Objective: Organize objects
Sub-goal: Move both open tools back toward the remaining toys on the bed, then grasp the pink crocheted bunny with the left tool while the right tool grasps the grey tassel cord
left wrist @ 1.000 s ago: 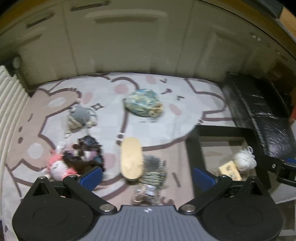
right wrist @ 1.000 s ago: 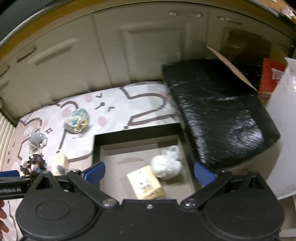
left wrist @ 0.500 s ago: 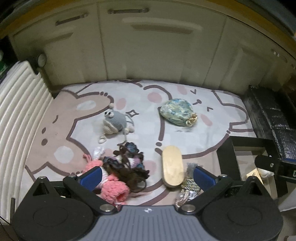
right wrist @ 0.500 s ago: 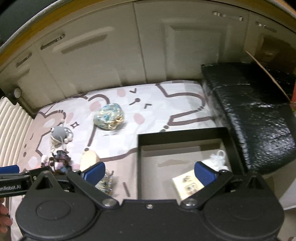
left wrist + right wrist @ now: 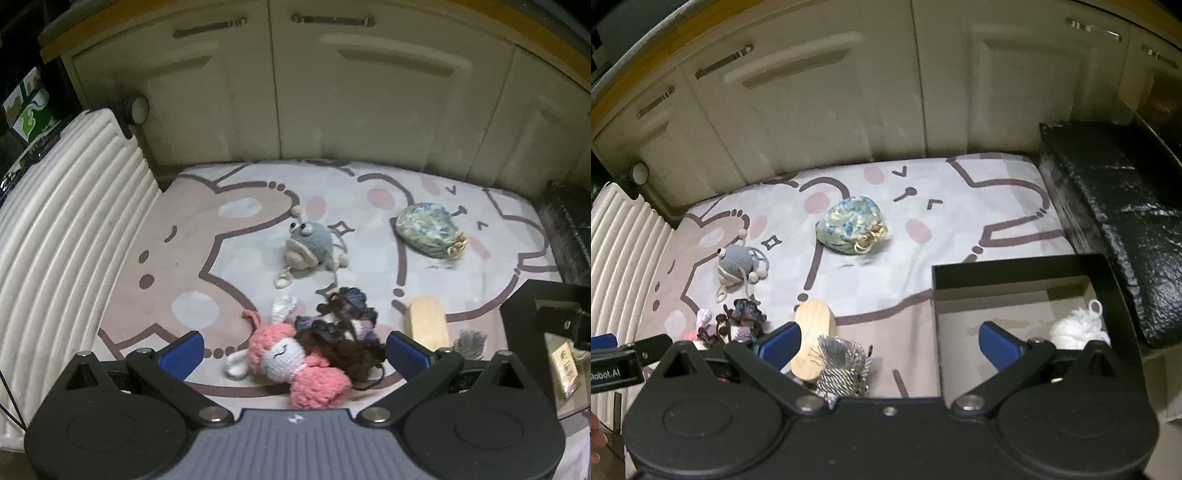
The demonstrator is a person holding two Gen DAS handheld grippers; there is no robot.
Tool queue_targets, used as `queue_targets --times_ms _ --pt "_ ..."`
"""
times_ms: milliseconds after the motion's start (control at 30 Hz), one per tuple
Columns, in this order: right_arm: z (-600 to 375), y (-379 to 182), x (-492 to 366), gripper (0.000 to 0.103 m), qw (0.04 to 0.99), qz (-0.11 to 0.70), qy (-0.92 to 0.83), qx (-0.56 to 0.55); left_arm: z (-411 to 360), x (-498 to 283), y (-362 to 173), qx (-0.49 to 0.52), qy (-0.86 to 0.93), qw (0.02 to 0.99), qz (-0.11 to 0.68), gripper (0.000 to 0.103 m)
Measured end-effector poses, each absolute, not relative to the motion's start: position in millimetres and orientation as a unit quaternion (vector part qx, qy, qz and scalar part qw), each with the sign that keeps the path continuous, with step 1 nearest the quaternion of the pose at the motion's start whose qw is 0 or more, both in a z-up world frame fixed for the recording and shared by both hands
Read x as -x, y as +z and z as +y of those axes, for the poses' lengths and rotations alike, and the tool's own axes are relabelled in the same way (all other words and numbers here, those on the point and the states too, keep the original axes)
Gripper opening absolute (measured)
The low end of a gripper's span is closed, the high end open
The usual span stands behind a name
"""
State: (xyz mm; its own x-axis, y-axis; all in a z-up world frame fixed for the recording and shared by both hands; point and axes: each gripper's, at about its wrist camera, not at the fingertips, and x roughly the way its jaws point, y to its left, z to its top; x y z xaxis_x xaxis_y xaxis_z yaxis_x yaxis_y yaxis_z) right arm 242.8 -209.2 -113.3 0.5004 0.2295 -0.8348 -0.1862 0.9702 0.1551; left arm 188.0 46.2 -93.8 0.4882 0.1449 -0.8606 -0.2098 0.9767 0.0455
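Note:
On the cartoon mat lie a pink crochet bunny point(image 5: 291, 365), a dark-haired doll point(image 5: 347, 332), a grey crochet toy point(image 5: 310, 245), a blue-green pouch point(image 5: 428, 232), a wooden oval brush point(image 5: 426, 325) and a silvery tassel piece point(image 5: 842, 365). My left gripper point(image 5: 293, 352) is open, its jaws either side of the bunny and doll. My right gripper point(image 5: 890, 341) is open and empty, between the brush and the black box point(image 5: 1015, 273). The box holds a white puff point(image 5: 1078, 326) and a yellow card point(image 5: 563, 365).
Cream cabinet doors point(image 5: 332, 92) close the back. A white ribbed panel point(image 5: 55, 229) stands at the left. A black padded block point(image 5: 1119, 206) lies right of the mat, behind the box.
Both grippers have swung left. The left one now frames the bunny and doll instead of the brush; the right one has moved from over the box to its left edge.

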Motion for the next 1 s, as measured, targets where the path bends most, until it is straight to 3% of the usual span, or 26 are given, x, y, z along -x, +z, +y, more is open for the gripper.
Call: queue_targets --times_ms 367,667,1000 --pt "-194 -124 -248 0.103 0.856 0.496 0.136 -0.055 63 -190 -105 0.08 0.089 0.853 0.508 0.099" --pt "-189 -137 -246 0.102 0.842 0.515 0.135 -0.088 75 -191 -116 0.144 0.087 0.829 0.533 0.075" --pt "-171 -160 -244 0.06 0.798 0.579 0.138 -0.09 94 -191 -140 0.214 0.099 0.797 0.556 0.049"
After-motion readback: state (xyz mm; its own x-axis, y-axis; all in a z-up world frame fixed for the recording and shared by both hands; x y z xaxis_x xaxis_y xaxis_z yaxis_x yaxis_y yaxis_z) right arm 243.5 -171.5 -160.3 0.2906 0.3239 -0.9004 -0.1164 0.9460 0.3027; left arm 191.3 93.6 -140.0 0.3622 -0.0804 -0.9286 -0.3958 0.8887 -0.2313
